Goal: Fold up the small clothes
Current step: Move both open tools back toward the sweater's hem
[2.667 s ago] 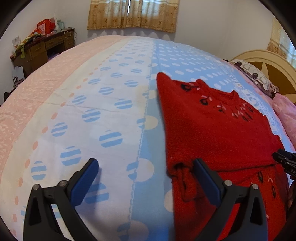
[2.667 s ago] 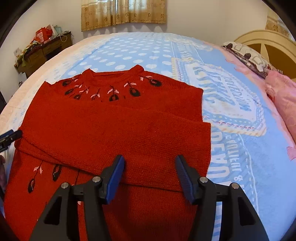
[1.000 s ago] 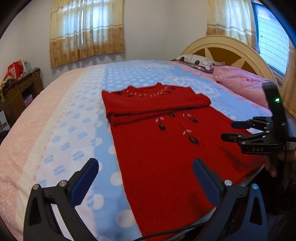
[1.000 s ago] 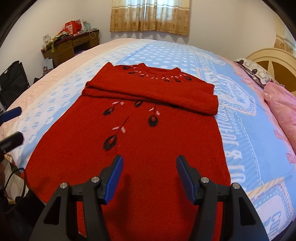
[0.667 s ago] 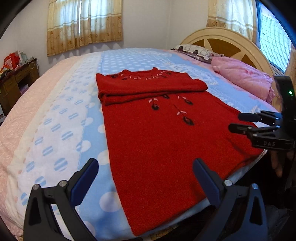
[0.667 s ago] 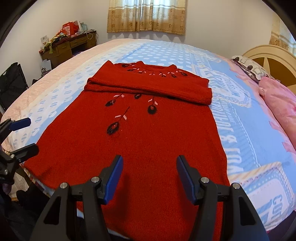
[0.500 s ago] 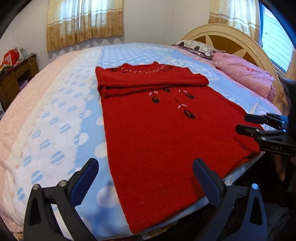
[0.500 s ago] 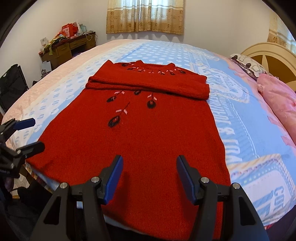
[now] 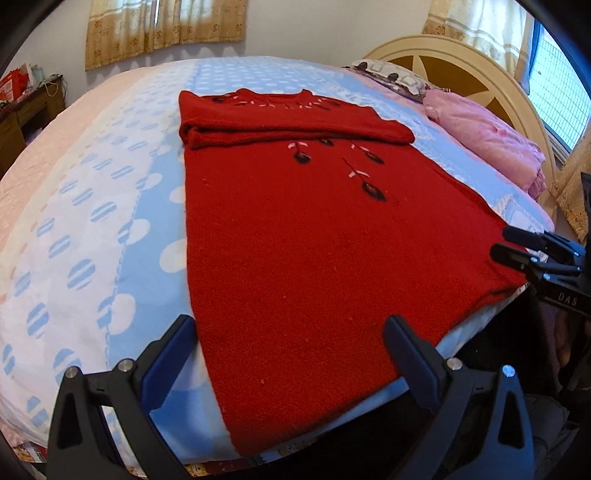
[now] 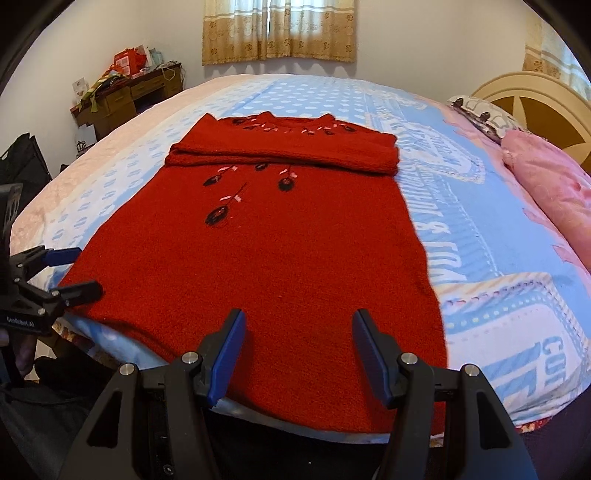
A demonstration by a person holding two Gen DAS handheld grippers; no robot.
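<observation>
Now, with the red sweater [image 10: 280, 266] spread across mid-frame on the bed [image 10: 480, 206], sleeves folded at top, the left gripper [image 9: 288, 350] and right gripper [image 10: 297, 347], both agape and empty, should pinch matching hem corners at bottom and lift evenly.

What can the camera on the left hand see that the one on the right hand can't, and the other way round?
Only the left view shows the window beside the headboard, and the right gripper open at the sweater's hem corner.

Only the right view shows the black bag by the wall and the left gripper open at the opposite hem corner.

Both show the red sweater flat on the bed with its sleeves folded across the chest, the pink pillow, the curtains and the cluttered desk.
</observation>
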